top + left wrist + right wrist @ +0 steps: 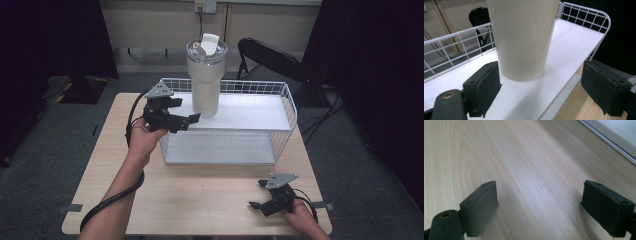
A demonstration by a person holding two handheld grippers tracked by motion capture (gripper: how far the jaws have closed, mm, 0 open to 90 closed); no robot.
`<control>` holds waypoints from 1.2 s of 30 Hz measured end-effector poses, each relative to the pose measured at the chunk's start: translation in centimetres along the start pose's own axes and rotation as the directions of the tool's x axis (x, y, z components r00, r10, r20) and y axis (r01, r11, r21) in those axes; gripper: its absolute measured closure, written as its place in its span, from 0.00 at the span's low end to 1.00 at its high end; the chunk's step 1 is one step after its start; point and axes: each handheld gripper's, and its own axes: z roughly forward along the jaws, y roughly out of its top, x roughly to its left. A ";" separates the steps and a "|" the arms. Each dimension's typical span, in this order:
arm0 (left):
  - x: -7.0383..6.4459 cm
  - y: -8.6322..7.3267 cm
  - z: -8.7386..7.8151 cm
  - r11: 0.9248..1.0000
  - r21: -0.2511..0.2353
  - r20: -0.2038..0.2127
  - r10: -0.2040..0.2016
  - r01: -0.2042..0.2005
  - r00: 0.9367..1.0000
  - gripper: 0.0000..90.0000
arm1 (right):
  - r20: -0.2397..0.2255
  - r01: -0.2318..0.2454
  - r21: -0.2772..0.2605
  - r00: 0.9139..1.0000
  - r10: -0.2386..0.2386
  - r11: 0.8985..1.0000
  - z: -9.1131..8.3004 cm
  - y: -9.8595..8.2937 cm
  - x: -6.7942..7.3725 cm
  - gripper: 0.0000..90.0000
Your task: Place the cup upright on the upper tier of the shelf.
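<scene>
Two grippers in play, and I'm watching the left gripper up at the near-left corner of the white wire shelf. Its jaws stand wide apart, aimed at the base of the cream tumbler. In the left gripper view the tumbler stands upright on the shelf's upper board, just ahead of the pads, not touching either one. There's open board to the tumbler's right, running out to the wire rail; the front edge of that board has no rail, so the approach side is free. The tumbler sits toward the left end of the upper board, lid on top.

My right gripper rests low near the table's front-right corner, jaws apart over bare wood, well clear of the shelf. Wide bare tabletop lies between the two hands.
</scene>
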 end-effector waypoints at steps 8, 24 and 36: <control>-0.5 -1.3 -1.0 1.000 0.011 0.024 0.007 -0.007 1.000 0.17 | -0.001 -0.002 0.001 1.000 0.002 1.000 0.0 0.0 0.0 0.14; -1.1 -4.2 -2.9 1.000 0.023 0.047 -0.009 0.008 0.999 0.17 | -0.001 -0.001 0.002 1.000 0.001 1.000 0.0 0.0 0.0 0.14; -0.9 -7.4 -3.6 0.998 0.056 0.058 -0.035 0.031 0.998 0.17 | -0.001 -0.001 0.002 1.000 0.001 1.000 0.0 0.0 0.0 0.14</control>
